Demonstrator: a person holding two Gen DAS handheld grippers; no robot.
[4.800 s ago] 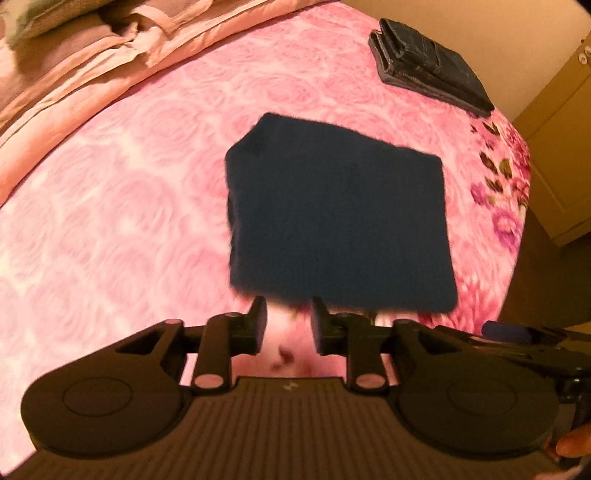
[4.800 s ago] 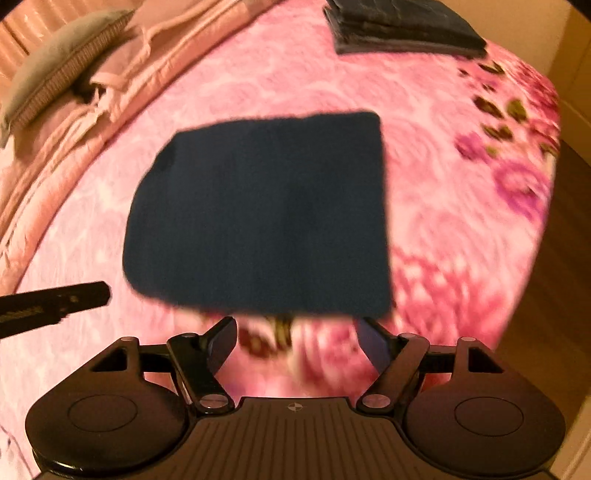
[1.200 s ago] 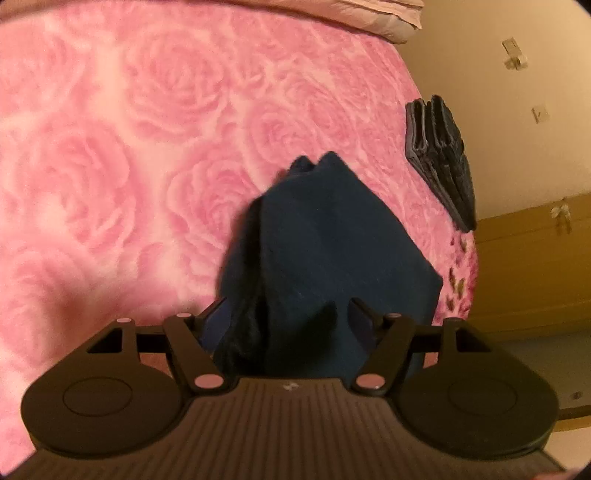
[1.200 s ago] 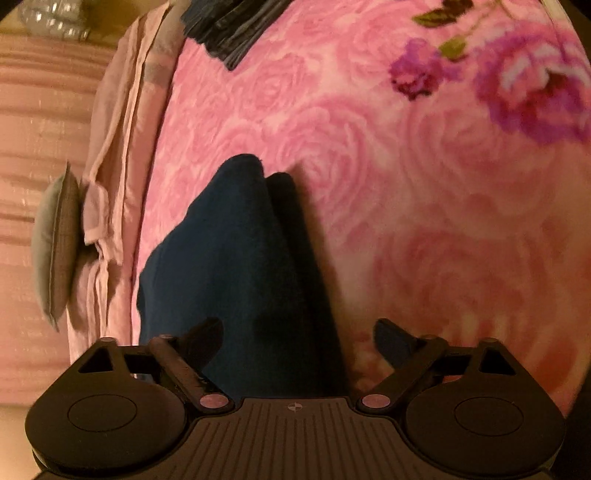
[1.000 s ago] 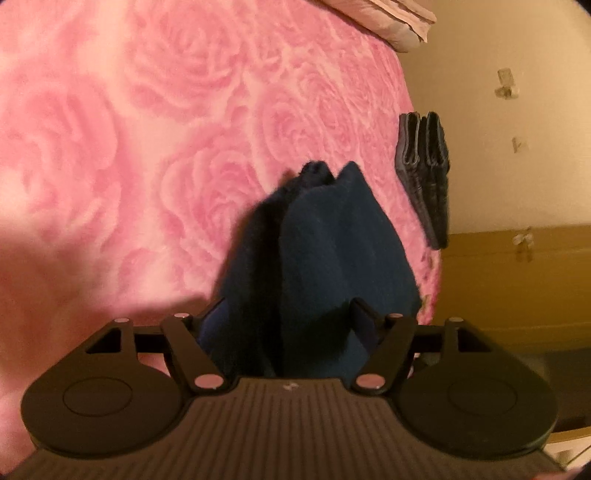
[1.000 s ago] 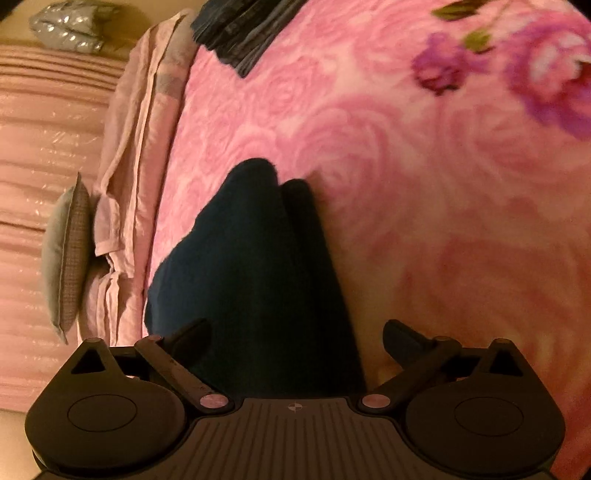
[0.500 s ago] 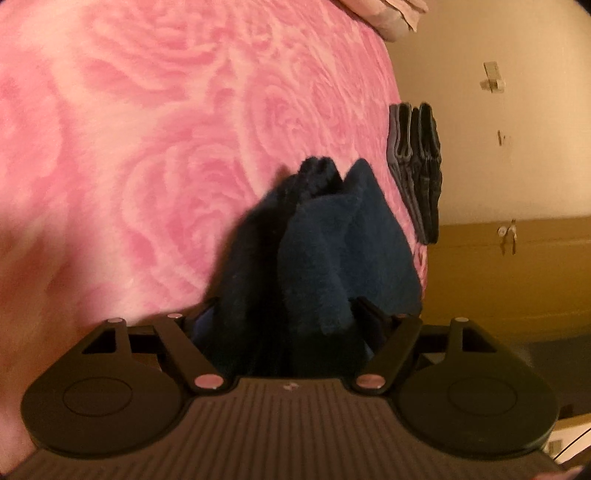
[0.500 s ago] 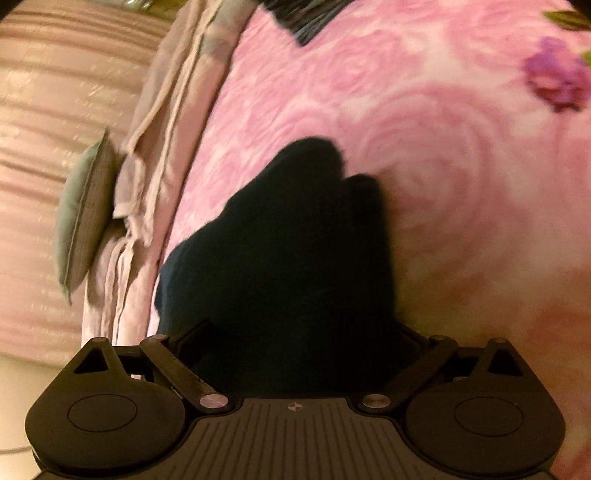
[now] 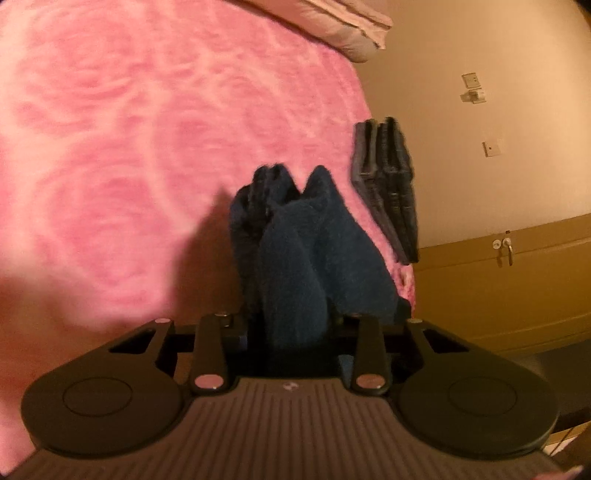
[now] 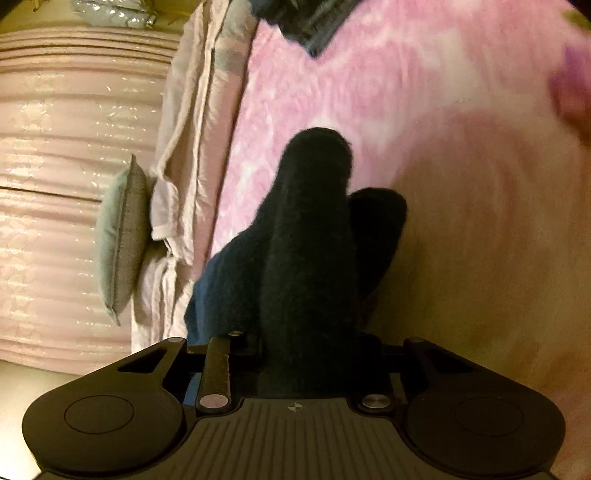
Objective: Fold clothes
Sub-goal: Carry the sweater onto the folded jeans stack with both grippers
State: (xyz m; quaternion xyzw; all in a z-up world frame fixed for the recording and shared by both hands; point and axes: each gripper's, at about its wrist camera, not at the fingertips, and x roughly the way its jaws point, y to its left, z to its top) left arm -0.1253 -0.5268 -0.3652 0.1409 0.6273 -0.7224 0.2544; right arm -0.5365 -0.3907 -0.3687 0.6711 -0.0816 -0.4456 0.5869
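Observation:
A folded dark blue fleecy garment lies on the pink rose-patterned bed cover. My left gripper has one end of it bunched between its fingers, and the jaws are closing with the pads squeezing the cloth. In the right wrist view the same garment rises in a thick fold from my right gripper. Those jaws are closing too and pinch the fold. Both fingertips are mostly buried in cloth. The bed cover is blurred.
A stack of folded dark clothes sits near the bed's far edge, also the stack at the top of the right view. A pale pink quilt, a grey-green pillow and a padded headboard lie left. A wooden cabinet stands beyond the bed.
Both grippers went from wide open around the garment's ends to closed in on the cloth. The garment is bunched and lifted, and both views have shifted and blurred.

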